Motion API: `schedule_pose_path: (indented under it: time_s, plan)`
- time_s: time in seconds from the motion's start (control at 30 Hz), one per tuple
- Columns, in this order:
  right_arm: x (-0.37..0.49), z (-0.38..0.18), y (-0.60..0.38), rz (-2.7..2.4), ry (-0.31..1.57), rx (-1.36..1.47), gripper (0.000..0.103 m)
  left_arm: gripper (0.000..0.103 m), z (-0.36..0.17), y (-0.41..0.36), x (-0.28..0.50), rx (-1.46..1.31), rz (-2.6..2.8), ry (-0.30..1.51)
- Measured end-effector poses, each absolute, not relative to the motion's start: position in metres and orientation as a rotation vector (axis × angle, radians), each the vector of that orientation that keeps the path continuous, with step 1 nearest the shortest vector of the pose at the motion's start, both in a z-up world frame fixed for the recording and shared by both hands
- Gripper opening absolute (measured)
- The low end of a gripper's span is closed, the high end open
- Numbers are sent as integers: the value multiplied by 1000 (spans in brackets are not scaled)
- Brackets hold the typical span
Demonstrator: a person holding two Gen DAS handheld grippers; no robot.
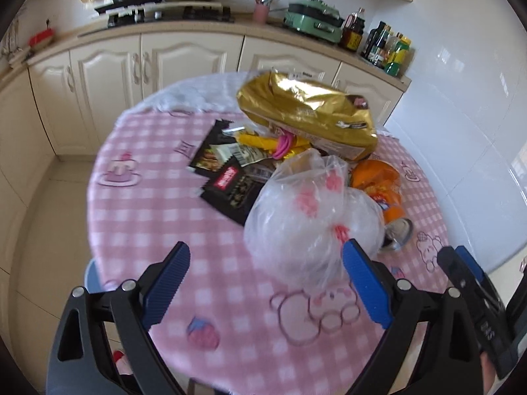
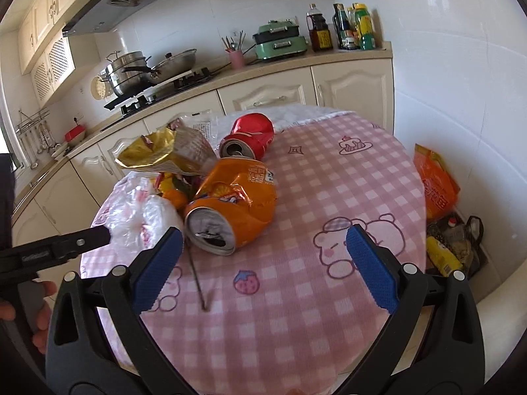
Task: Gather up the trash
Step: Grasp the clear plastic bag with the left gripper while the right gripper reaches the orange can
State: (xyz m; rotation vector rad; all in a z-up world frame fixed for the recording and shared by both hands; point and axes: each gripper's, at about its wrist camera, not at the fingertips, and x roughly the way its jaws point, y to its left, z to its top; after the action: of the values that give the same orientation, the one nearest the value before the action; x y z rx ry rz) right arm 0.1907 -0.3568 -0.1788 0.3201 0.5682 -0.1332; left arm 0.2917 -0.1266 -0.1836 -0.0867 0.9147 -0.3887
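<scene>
Trash heap on pink checked counter — crushed orange can, red can behind it, gold foil bag, black snack wrappers, clear plastic bag. Left claw was spread wide, its right finger touching the plastic bag; right claw was spread too — empty, just beside the orange can.
</scene>
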Motion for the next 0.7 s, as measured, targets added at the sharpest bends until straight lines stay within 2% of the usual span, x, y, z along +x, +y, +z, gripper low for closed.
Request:
schedule_pose_path:
  time_s: [0.27,0.33,0.37,0.4,0.5,0.67,0.7]
  plan:
    - [214,-183,-363,-102,590,380,97,91,-196,-141,317,-100,-451,941]
    - [219,-184,-365,-91,596,404,97,78,-195,-142,318,-105,-483,932]
    - [222,-185,-368,-81,603,428,97,63,-194,-143,318,-107,-511,929]
    - [224,-186,-370,-74,608,448,97,53,-193,-143,317,-110,-529,922]
    - [235,-189,-383,-56,620,538,97,46,-187,-147,309,-65,-543,880]
    - [251,-194,-401,-69,626,631,97,40,-171,-131,289,-120,-575,810]
    - [255,-196,-404,-82,634,634,97,35,-165,-125,282,-129,-574,785]
